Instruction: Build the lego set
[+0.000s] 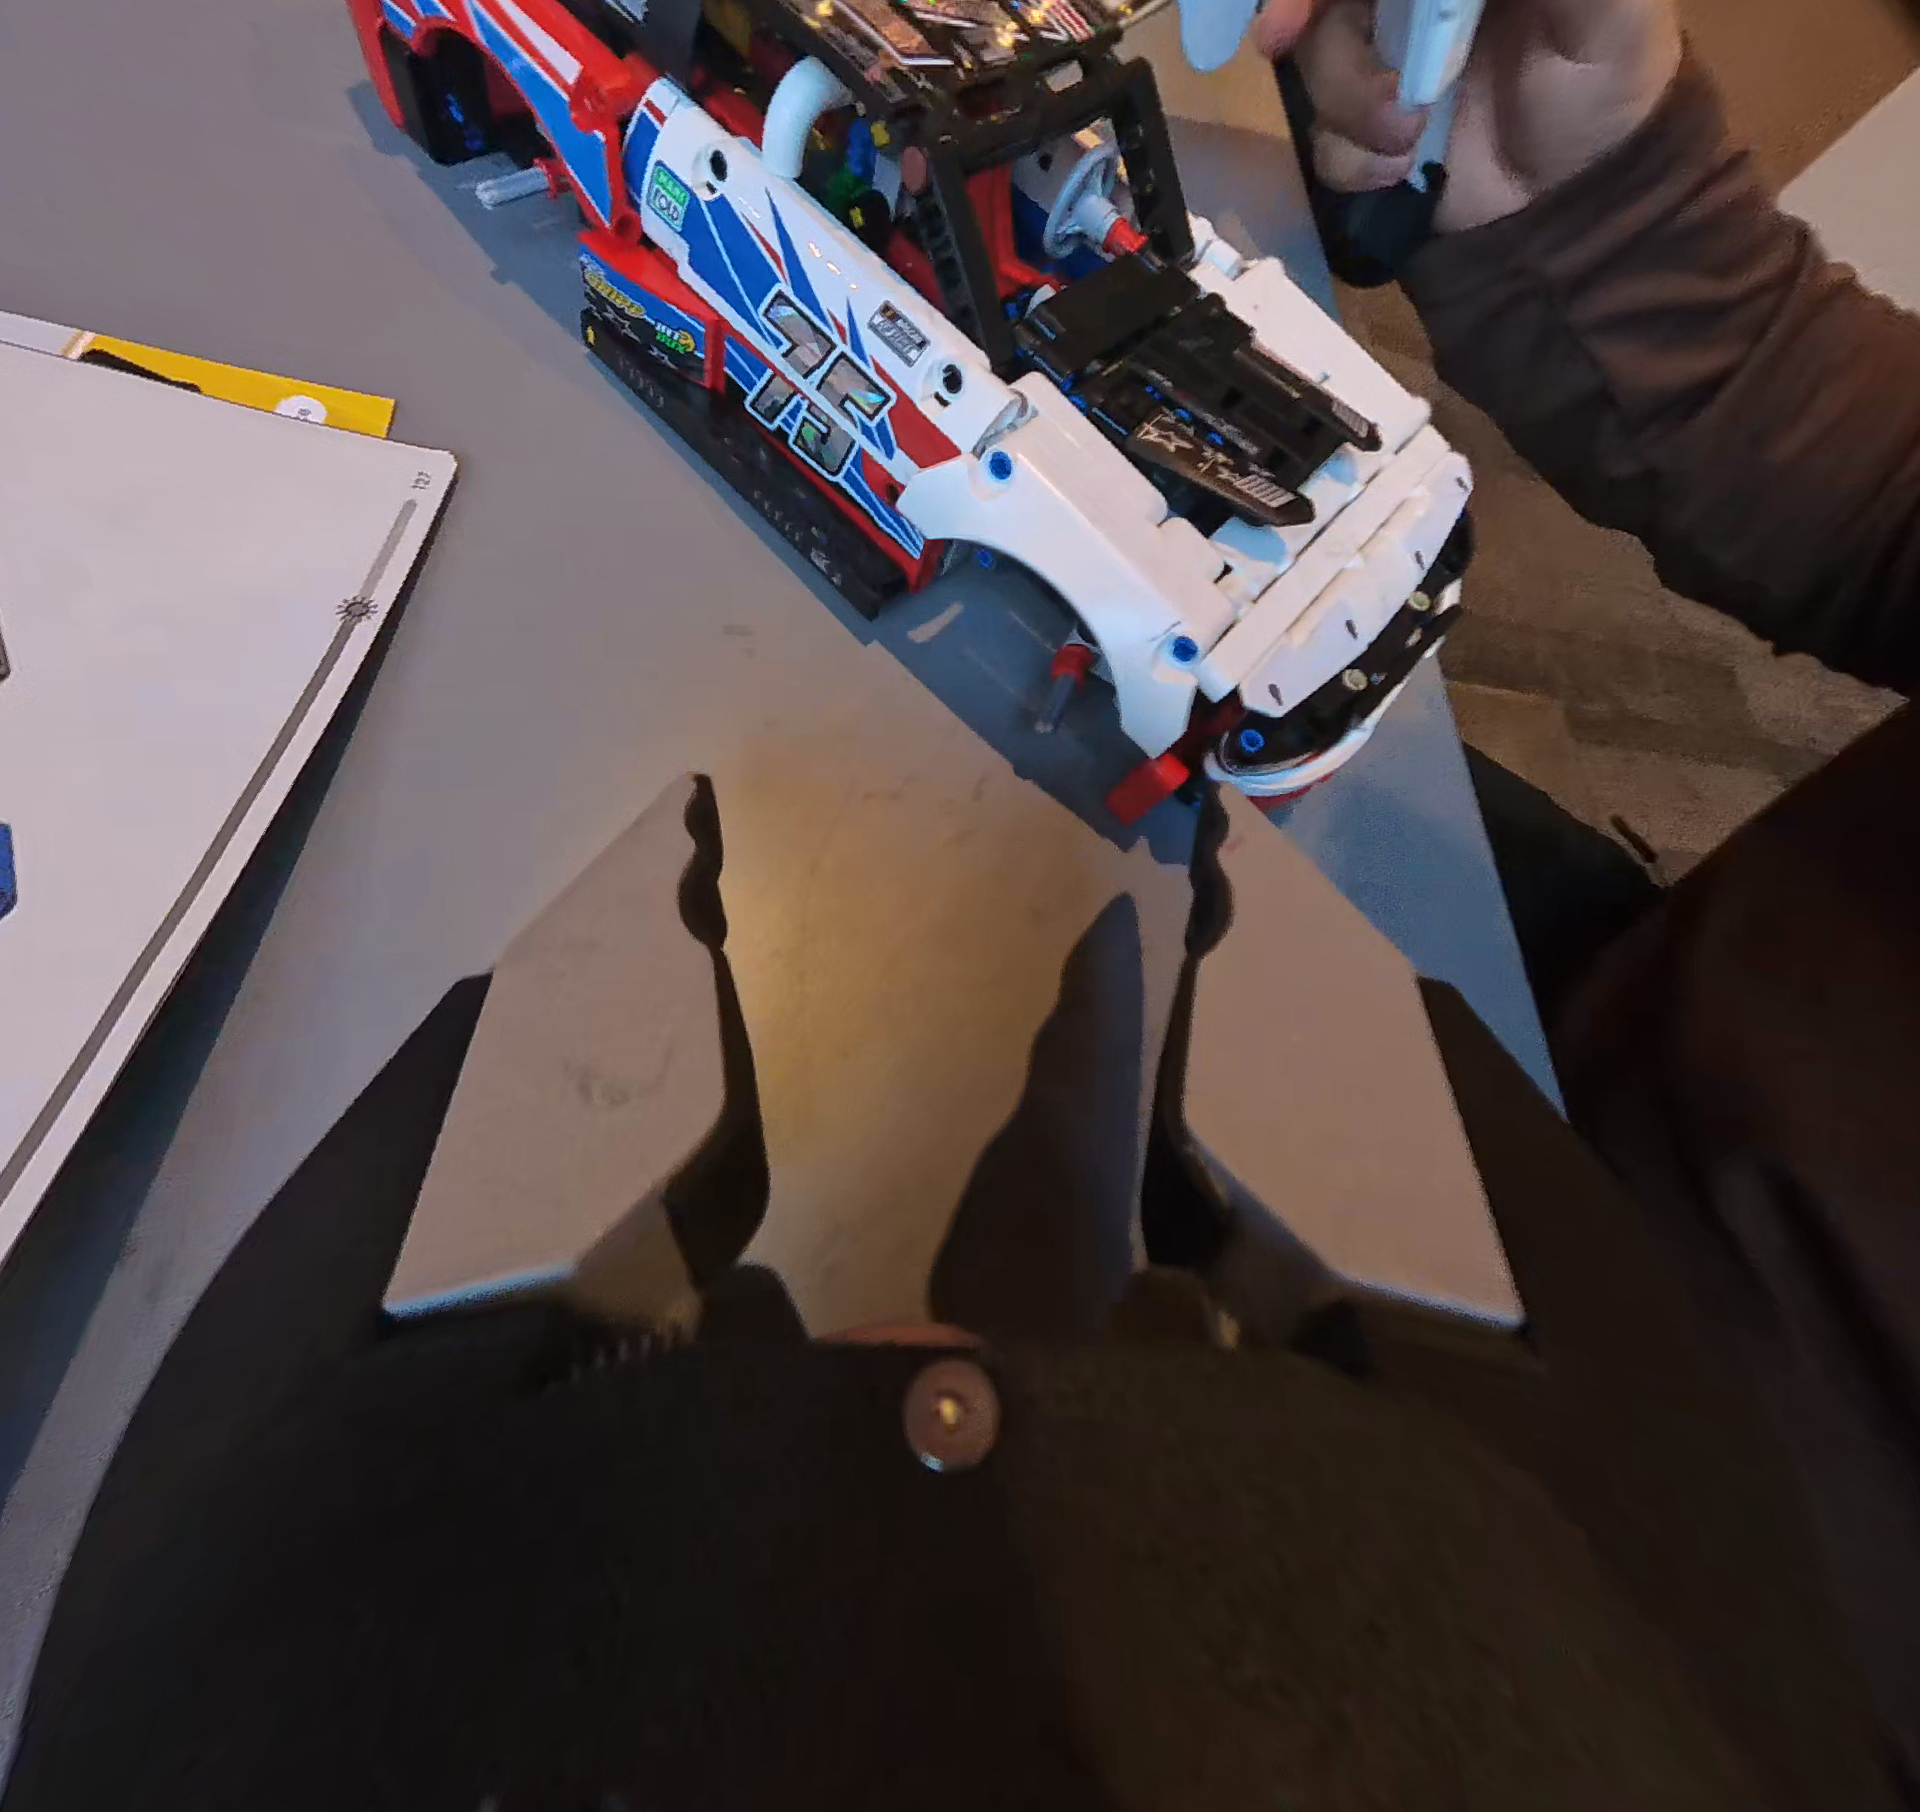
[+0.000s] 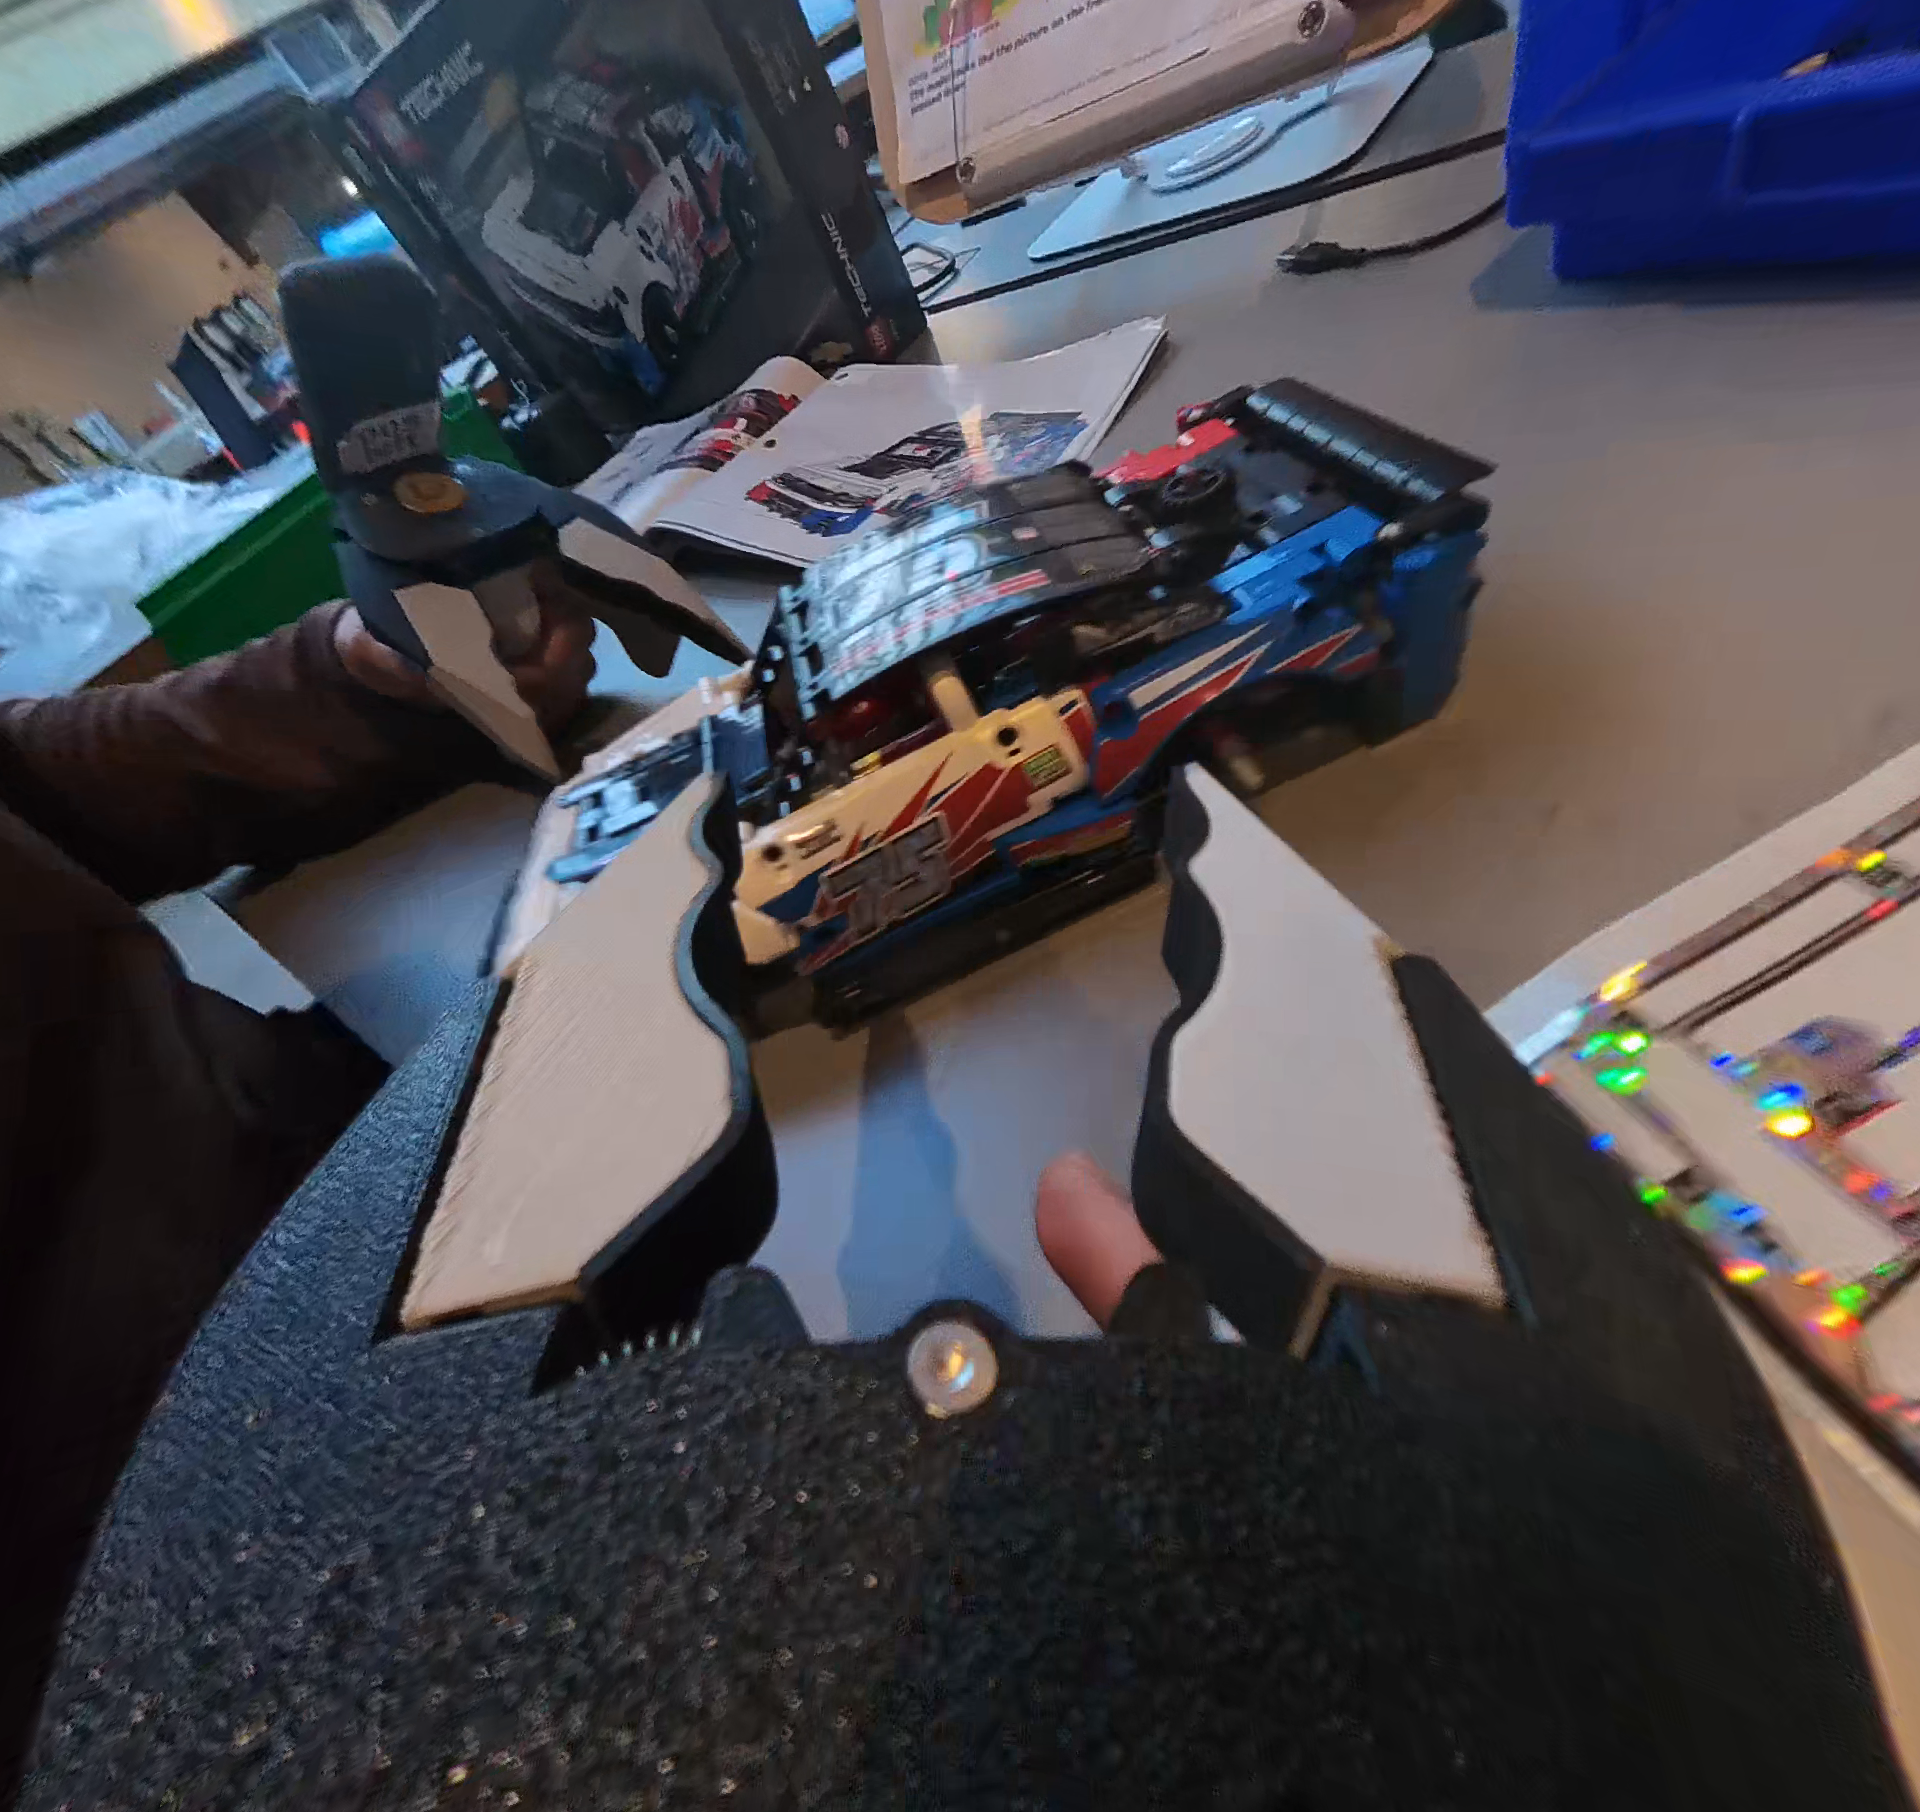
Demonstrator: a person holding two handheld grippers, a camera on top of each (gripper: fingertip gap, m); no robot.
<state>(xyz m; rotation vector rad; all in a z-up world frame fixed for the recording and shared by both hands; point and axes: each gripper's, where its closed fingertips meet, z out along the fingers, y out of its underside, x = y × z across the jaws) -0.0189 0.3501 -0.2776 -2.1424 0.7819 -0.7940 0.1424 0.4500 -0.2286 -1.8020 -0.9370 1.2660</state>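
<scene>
The Lego race car (image 1: pixel 894 339), white, red and blue with a black roof, stands on the grey table (image 1: pixel 582 619) with no wheels in its arches. My left gripper (image 1: pixel 956 801) is open and empty, low over the table just short of the car's front bumper. My right gripper (image 2: pixel 948 780) is open and empty; the car's side (image 2: pixel 1039 754) shows between its fingers, farther off and untouched. The left gripper also shows in the right wrist view (image 2: pixel 646 713), by the car's nose. The right gripper shows in the left wrist view (image 1: pixel 1351 17), held up beyond the hood.
An open instruction booklet (image 1: pixel 208 671) lies left of the car, also seen behind it (image 2: pixel 883 443). The set's box (image 2: pixel 623 183) stands at the back. A shiny sticker sheet (image 2: pixel 1766 1087) lies at the right, with a blue bin (image 2: pixel 1714 79) behind. The table edge (image 1: pixel 1455 723) runs beside the car's nose.
</scene>
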